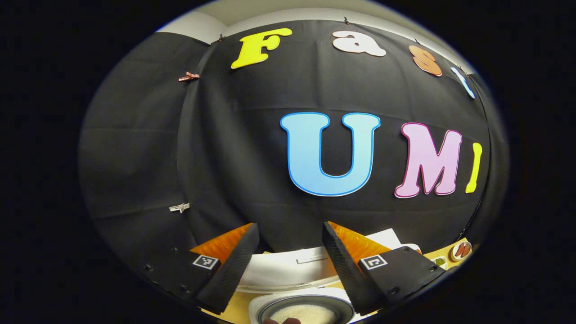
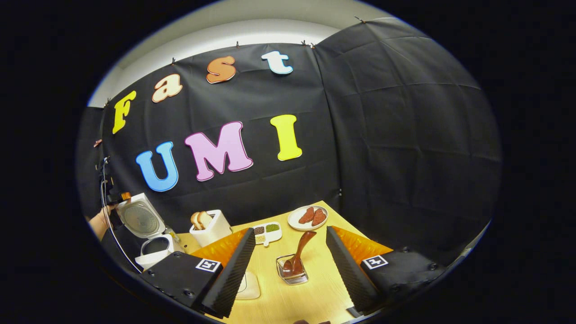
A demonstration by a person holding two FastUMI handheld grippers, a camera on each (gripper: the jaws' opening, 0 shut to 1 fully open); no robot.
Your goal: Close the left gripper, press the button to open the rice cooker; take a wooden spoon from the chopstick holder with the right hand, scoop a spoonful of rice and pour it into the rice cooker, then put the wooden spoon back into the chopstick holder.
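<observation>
Left gripper point(image 1: 290, 263): fingers spread wide, nothing between them, raised above the rice cooker and facing the black cloth wall.
Right gripper point(image 2: 288, 270): fingers likewise spread apart, holding nothing, hovering over the wooden table point(image 2: 315, 297).
Rice cooker point(image 1: 288, 270): lid open; in the left gripper view its white lid stands behind the fingers and the dark inner pot point(image 1: 306, 310) sits at the bottom edge with white rice in it. In the right gripper view the cooker point(image 2: 150, 240) stands at the far left of the table, lid tilted up (a hand shows just beside it).
Wooden spoon point(image 2: 299, 254): standing tilted in the clear holder point(image 2: 292, 272), between the right gripper's fingers but farther off, untouched.
Toaster point(image 2: 209, 227): white, two slices of bread sticking up, near the cooker.
Small tray point(image 2: 266, 231): divided, with dark and green contents, beside the toaster.
Plate point(image 2: 308, 217): white, with reddish-brown pieces, at the table's far edge.
</observation>
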